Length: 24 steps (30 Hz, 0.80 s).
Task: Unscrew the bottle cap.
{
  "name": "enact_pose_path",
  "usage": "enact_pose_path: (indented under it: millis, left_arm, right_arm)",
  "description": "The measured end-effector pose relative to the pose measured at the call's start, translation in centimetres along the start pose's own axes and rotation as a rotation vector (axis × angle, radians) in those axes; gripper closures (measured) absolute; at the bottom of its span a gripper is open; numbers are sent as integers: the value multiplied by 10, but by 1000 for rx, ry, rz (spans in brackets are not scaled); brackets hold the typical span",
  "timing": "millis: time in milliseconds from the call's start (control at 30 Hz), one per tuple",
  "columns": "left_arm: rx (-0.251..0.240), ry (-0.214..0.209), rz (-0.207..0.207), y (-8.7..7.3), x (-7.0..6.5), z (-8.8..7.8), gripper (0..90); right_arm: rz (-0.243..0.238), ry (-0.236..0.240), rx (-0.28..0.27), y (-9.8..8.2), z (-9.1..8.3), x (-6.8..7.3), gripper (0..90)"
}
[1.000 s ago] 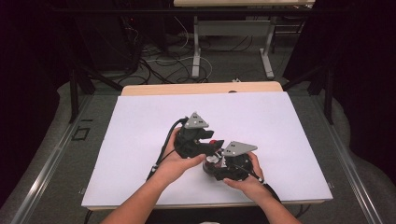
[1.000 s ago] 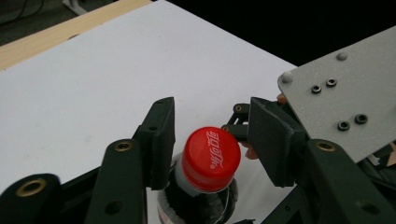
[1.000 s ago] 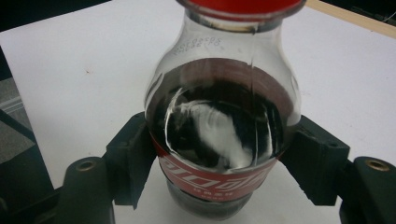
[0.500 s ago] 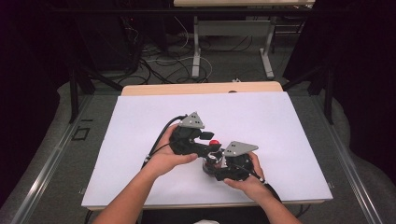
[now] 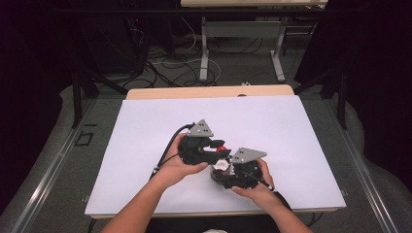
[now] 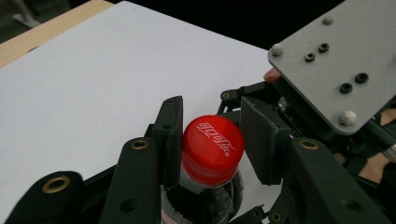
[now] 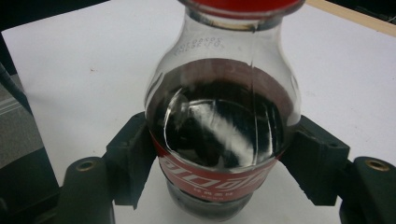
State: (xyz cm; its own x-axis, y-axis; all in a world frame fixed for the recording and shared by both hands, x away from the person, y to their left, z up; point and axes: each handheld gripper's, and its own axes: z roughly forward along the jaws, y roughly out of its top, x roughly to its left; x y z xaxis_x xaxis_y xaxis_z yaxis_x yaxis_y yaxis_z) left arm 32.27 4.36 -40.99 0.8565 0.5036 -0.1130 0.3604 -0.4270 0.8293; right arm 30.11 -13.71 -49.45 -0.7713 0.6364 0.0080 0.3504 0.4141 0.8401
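right gripper [image 7: 219, 163]: clamped on bottle [image 7: 219, 116] body at the label band
left gripper [image 6: 210, 140]: jaws just closing, now pinching red cap [image 6: 212, 147]
bottle spot: upright between both hands, near front of white table [image 5: 145, 126]
handling: likely rigid, smooth and slippery, part-full so some weight; hold body, twist cap

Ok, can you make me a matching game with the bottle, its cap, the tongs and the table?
Things:
1. cap
2. bottle
3. left tongs
4. right tongs
5. table cover

States:
a. shut on the bottle's body
b. white
c. red
d. holds dark drink
e. closing in, now shut on the cap

Pairs: 1-c, 2-d, 3-e, 4-a, 5-b
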Motion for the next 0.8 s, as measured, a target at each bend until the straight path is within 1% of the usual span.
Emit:
enact_pose_path:
  millis: [33, 67, 100, 133, 167, 233, 267, 300, 333, 367, 400, 433, 500, 567, 633, 667, 700, 733, 800]
  left_arm:
    - [0, 26, -5, 0, -3, 0, 614]
    - [2, 49, -27, 0, -6, 1, 614]
    - [2, 71, -28, 0, -7, 1, 615]
    - [-5, 86, -49, 0, -10, 2, 615]
    - [1, 96, -72, 0, -12, 3, 615]
    - [-1, 102, -65, 1, -12, 4, 615]
    - [1, 97, -64, 2, -12, 4, 614]
    - [-9, 87, -57, 2, -11, 4, 613]
    - [-18, 67, -47, 2, -9, 3, 606]
    - [-33, 44, -44, 3, -8, 1, 580]
    - [-37, 31, -33, 3, -5, -1, 550]
    - [-38, 19, -40, 4, -5, -2, 531]
    - [-33, 8, -21, 6, -1, -5, 492]
    - [-26, -24, -14, 6, 2, -7, 480]
    - [-18, -53, 5, 6, 5, -8, 478]
    - [2, -72, 15, 6, 7, -8, 478]
    - [-6, -73, 16, 4, 7, -6, 479]
    - [13, -84, 24, 3, 8, -6, 485]
    - [30, -82, 26, 1, 8, -4, 521]
  right_arm:
    - [0, -10, -3, 0, 1, 0, 302]
    - [1, -20, -7, 0, 1, 1, 302]
    - [0, -23, 0, 0, 1, 1, 302]
    - [-1, -20, 4, 0, 1, 1, 302]
    - [0, -25, 4, 0, 1, 1, 302]
    - [7, -23, 3, -1, 0, 1, 302]
    - [-1, -25, 4, -1, 0, 0, 302]
    - [-4, -20, 5, -1, 0, 0, 302]
    - [0, -17, 3, -1, -1, -1, 302]
    - [11, -14, -7, 0, -1, -1, 302]
    - [3, -14, -9, 0, -2, -1, 302]
    - [-1, -5, -1, 0, -3, -2, 302]
    - [4, -3, -2, 1, -3, -1, 302]
    - [4, 1, -2, 0, -2, 0, 302]
    - [1, 3, -8, 0, -1, 0, 302]
    - [2, 5, -8, 0, -1, 0, 301]
    - [3, 6, -9, 0, -2, 0, 302]
    - [4, 9, -10, 1, -2, 1, 302]
    - [0, 14, -9, 1, -3, 1, 302]
